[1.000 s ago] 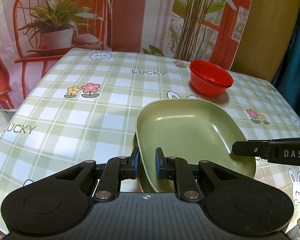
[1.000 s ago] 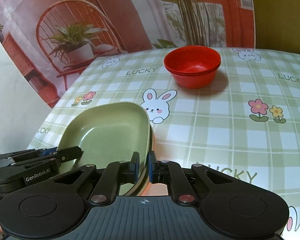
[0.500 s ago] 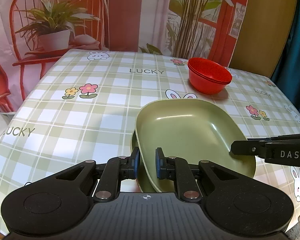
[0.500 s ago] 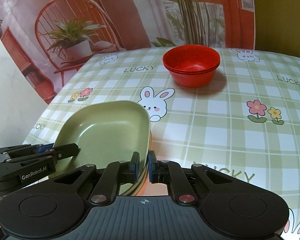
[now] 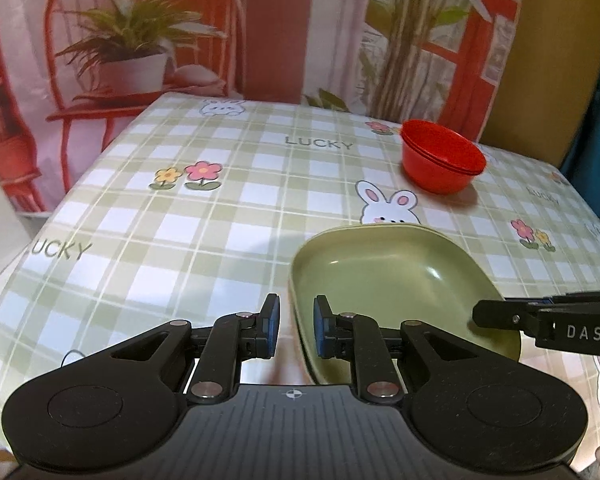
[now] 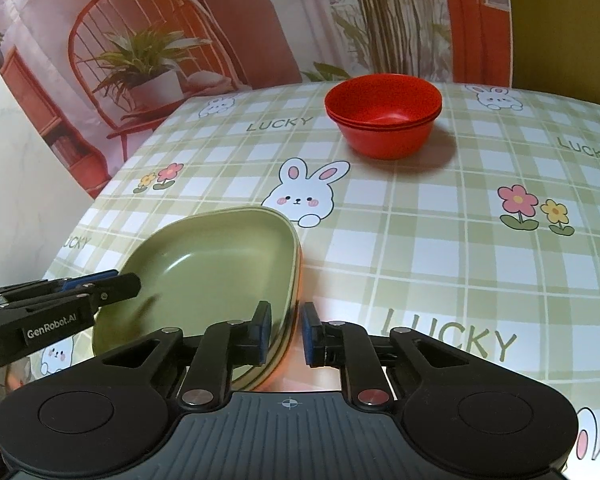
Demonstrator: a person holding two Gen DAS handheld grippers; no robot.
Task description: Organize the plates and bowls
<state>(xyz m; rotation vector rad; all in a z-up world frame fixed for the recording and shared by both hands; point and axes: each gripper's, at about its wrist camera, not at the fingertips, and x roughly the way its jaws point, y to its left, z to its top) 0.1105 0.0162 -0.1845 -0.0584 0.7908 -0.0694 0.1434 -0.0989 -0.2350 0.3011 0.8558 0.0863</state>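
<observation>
A stack of green plates (image 5: 396, 280) lies on the checked tablecloth, also in the right wrist view (image 6: 216, 276). My left gripper (image 5: 294, 326) straddles the stack's left rim, its jaws slightly apart and not clamping it. My right gripper (image 6: 284, 334) straddles the opposite rim, its jaws also a little apart. Each gripper shows in the other's view: the right one (image 5: 540, 316) and the left one (image 6: 60, 296). Stacked red bowls (image 5: 442, 160) stand at the far right of the table, also in the right wrist view (image 6: 384, 114).
The table (image 5: 204, 216) has a green plaid cloth with rabbits, flowers and "LUCKY" print. A printed backdrop (image 5: 140, 40) with a chair and plants hangs behind the far edge. A white wall (image 6: 16, 168) is at the left.
Both grippers' jaws have opened a little from the plate rims they were clamping. Both views have shifted, and the plates sit lower and farther right in the left wrist view.
</observation>
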